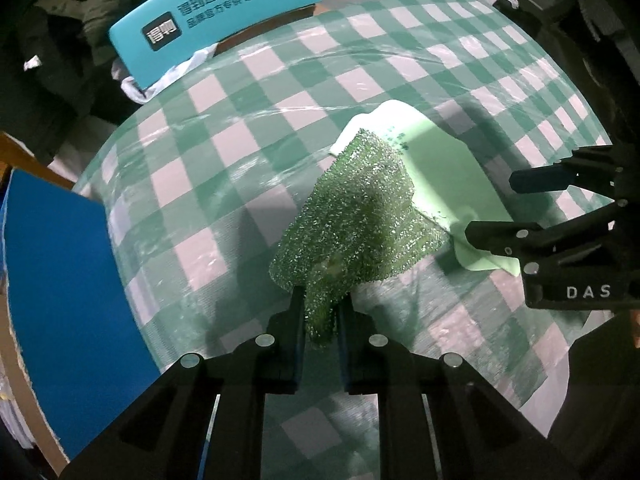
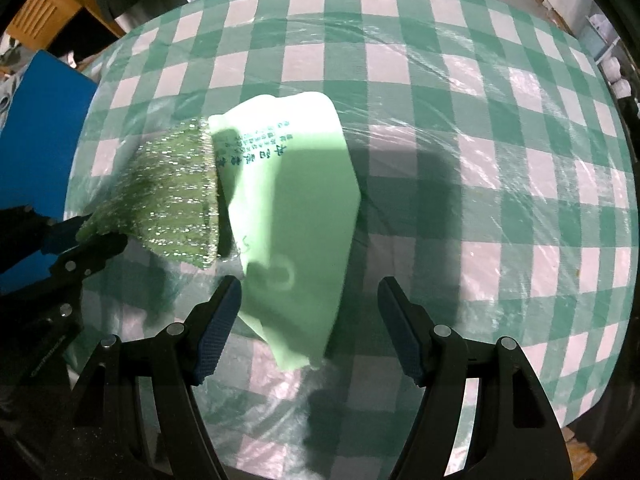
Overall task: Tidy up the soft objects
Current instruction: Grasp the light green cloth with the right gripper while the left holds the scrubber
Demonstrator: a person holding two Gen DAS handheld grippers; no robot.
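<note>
A sparkly green mesh cloth (image 1: 360, 216) hangs from my left gripper (image 1: 322, 300), which is shut on its near corner. Its far end lies on a pale green soft packet (image 1: 440, 160) with dark printed text. In the right wrist view the cloth (image 2: 172, 188) stretches left from the packet (image 2: 296, 184) to the left gripper (image 2: 82, 236). My right gripper (image 2: 310, 284) is open above the packet's near end, its fingers wide on either side and not pressing it. The same gripper (image 1: 494, 208) shows at the right of the left wrist view.
The table carries a green and white checked cloth (image 1: 240, 140) under clear plastic film. A blue box (image 1: 60, 300) stands at the table's left edge. A teal chair back (image 1: 216, 8) with white lettering stands beyond the far edge.
</note>
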